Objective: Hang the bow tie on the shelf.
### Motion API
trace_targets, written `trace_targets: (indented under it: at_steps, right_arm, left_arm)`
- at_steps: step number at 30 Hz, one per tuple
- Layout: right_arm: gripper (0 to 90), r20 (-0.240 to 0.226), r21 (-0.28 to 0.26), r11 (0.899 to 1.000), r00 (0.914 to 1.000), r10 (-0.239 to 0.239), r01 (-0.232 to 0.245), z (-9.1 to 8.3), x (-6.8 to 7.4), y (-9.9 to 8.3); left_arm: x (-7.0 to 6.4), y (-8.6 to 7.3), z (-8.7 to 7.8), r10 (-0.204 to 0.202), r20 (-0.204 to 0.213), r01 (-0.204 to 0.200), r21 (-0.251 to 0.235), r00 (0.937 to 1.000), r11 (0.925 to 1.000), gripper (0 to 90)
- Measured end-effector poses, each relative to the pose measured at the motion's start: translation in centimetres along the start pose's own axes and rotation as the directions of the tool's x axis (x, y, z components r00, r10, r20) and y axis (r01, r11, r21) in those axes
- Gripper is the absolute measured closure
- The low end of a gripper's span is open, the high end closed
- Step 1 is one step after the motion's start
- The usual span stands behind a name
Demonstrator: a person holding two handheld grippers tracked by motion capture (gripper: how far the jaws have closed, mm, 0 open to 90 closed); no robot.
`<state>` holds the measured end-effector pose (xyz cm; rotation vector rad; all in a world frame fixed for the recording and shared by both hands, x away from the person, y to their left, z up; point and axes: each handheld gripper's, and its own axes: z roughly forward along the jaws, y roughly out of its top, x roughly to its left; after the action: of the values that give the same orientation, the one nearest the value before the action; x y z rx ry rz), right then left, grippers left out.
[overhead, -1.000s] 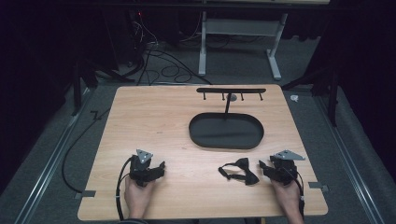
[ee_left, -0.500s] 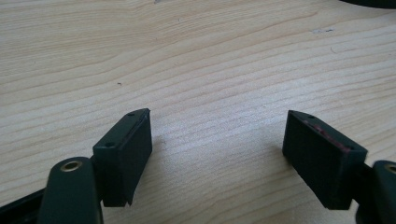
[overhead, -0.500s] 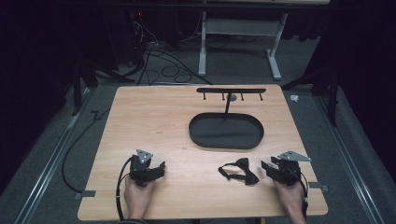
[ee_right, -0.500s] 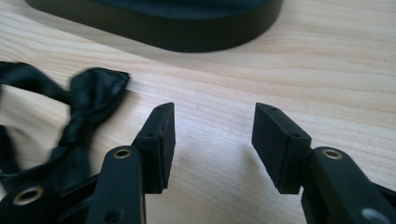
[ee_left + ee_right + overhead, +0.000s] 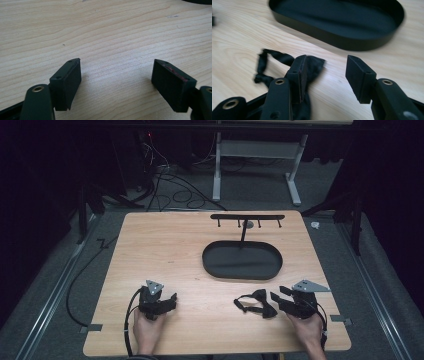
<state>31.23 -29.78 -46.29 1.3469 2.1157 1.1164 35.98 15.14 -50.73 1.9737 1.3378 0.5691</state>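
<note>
A black bow tie (image 5: 256, 302) lies flat on the near right part of the wooden table (image 5: 165, 250), its strap looped out to the left of the bow. The right gripper (image 5: 278, 298) sits at the bow tie's right end; in the right gripper view the bow tie (image 5: 310, 65) shows behind and beside one jaw, while the other jaw stands clear over bare wood — the jaws are apart and nothing is clamped between them. Whether the near jaw actually touches the fabric cannot be told.

Just beyond the bow tie rests a black oval tray (image 5: 210, 265), and from its far edge rises a thin post carrying a black hook rail (image 5: 247, 217) with small pegs hanging beneath it. In the right gripper view the tray's wall (image 5: 332, 33) lies close ahead of the jaws.

The left gripper (image 5: 172, 299) is held low over the near left part of the table, well apart from the bow tie — its jaws stand wide apart over plain wood grain, holding nothing.
</note>
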Motion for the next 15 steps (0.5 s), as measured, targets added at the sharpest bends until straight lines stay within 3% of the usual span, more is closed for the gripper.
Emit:
trace_targets:
  at_steps: [6,15]
  right_arm:
    - [53.2,-0.080,-0.007,0.999,0.9955,-0.051,0.050,0.9,1.9,1.7]
    - [53.5,-0.149,0.026,0.993,0.9826,-0.111,0.116,2.9,4.0,2.9]
  left_arm:
    - [0.0,0.0,0.0,0.000,0.000,0.000,0.000,1.0000,1.0000,24.3]
    - [0.0,0.0,0.0,0.000,0.000,0.000,0.000,1.0000,1.0000,24.2]
